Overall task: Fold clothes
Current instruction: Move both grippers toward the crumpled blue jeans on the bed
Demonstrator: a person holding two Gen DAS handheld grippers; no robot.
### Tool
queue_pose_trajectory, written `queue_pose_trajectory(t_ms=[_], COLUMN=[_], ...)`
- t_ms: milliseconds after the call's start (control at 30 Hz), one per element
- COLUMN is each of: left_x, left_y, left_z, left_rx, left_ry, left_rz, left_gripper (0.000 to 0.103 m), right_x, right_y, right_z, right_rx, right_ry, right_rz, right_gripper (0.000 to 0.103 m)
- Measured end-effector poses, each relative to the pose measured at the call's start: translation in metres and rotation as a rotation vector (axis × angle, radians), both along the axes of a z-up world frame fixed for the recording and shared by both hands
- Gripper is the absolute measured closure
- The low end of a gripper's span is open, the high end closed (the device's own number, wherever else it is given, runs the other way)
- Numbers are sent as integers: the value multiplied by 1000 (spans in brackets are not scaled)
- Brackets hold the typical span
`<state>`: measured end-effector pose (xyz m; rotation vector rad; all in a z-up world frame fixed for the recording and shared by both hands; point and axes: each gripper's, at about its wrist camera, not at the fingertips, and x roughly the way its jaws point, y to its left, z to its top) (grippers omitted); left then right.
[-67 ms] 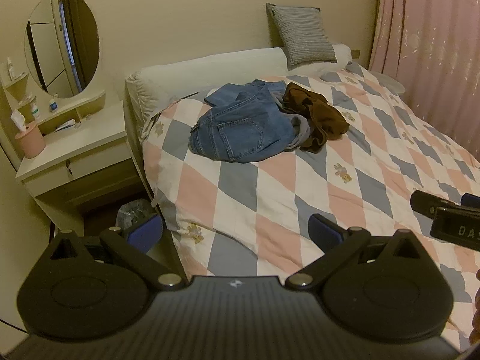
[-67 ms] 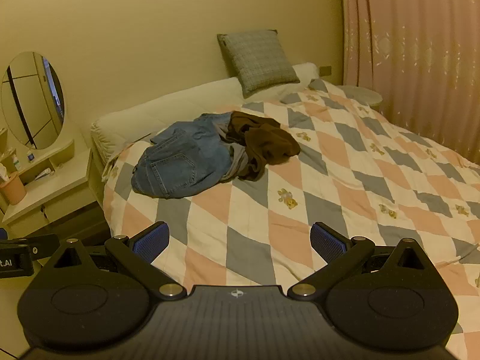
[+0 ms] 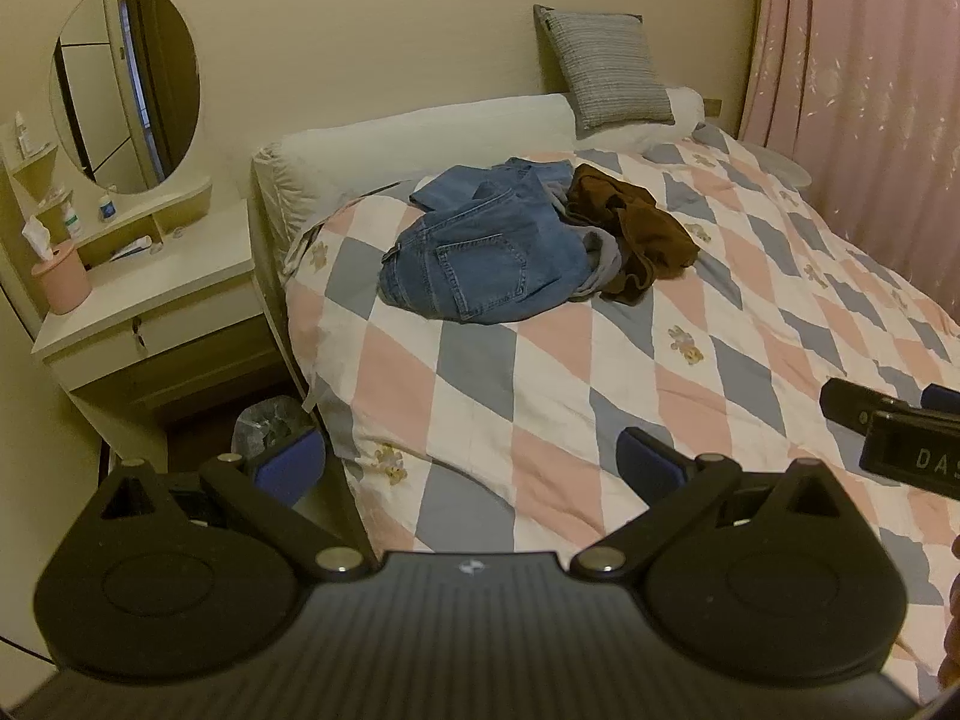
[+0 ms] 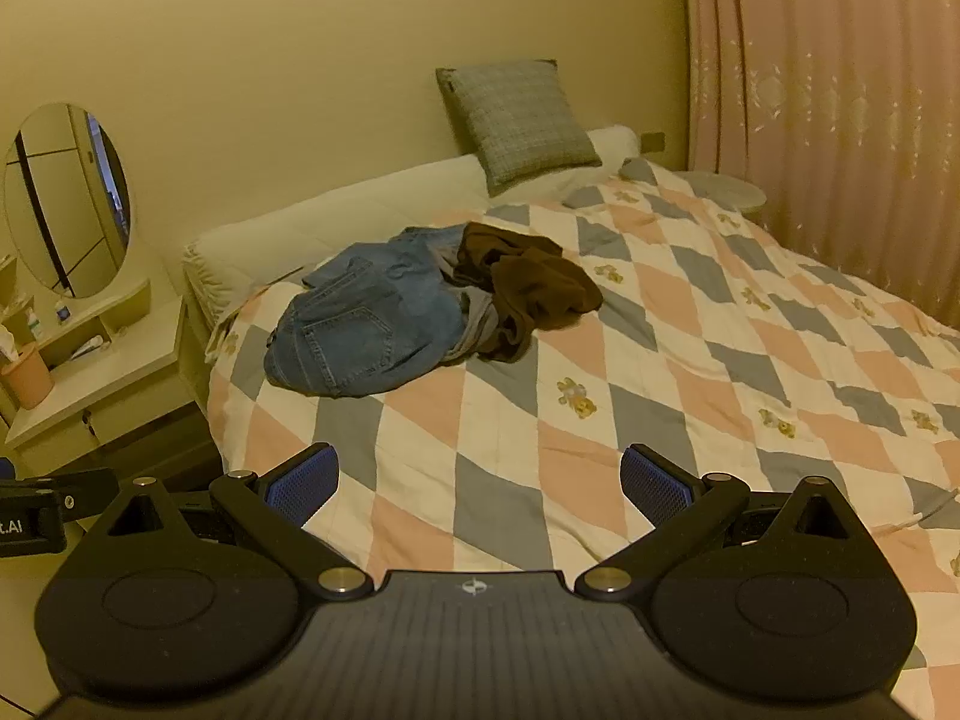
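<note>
Containers first: pink round tissue holder (image 3: 60,279) on the cream vanity (image 3: 156,294), white tissue sticking out the top. Wire-mesh waste bin (image 3: 267,423) on the floor between vanity and bed, something crumpled and shiny inside, can't tell what. Small open shelves under the oval mirror (image 3: 126,84) hold a couple of small bottles and a tube.

Task stuff: clothes heaped on the bed's diamond-patterned quilt (image 3: 540,372), toward the head end, well apart from both my claws. Blue jeans (image 3: 480,264) crumpled, seat side up, back pocket and stitching showing, legs bunched behind toward the white bolster (image 3: 432,132). Brown garment (image 3: 636,234) wadded up just right of the jeans, touching them; a grey bit of fabric (image 3: 603,261) pokes out between the two. None folded.

Textures: denim faded, stiff folds; brown piece soft, matte, floppy. Quilt is pink, grey-blue and white diamonds with small bear prints, lightly puffy. Grey woven square cushion (image 3: 606,75) leans upright on the wall above the bolster. Pink curtain (image 3: 864,90) pleated, pale sprig pattern.

My left claw (image 3: 468,465) wide, nothing between the blue ribbed pads, hovering over the quilt's near corner. My right claw (image 4: 480,483) also wide, empty, over the quilt.
</note>
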<state>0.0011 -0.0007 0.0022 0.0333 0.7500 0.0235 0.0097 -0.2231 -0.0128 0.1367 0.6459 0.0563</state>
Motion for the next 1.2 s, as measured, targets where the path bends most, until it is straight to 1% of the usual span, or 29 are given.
queue_pose_trajectory(t_ms=[100,233,400,667,967,1200], left_x=[1,-3,-11,-9,-10,0], left_y=[-1,3,7,15,14,14], left_z=[4,-3,-4,-4,-7,-10], left_rx=[3,5,4,-3,0,-12], left_ry=[-6,-13,-14,-10,-5,13], left_rz=[0,-1,7,13,-9,-18], left_gripper=[1,1,1,1,1,1], right_x=[1,2,3,6,8,13], right_y=[0,1,1,8,9,11], right_z=[1,2,4,3,3,2], right_rx=[-6,-14,-23,-35,-32,-35], right_ry=[-6,-13,-22,-34,-31,-21], right_rz=[7,17,30,48,52,50], right_gripper=[0,0,0,0,0,0])
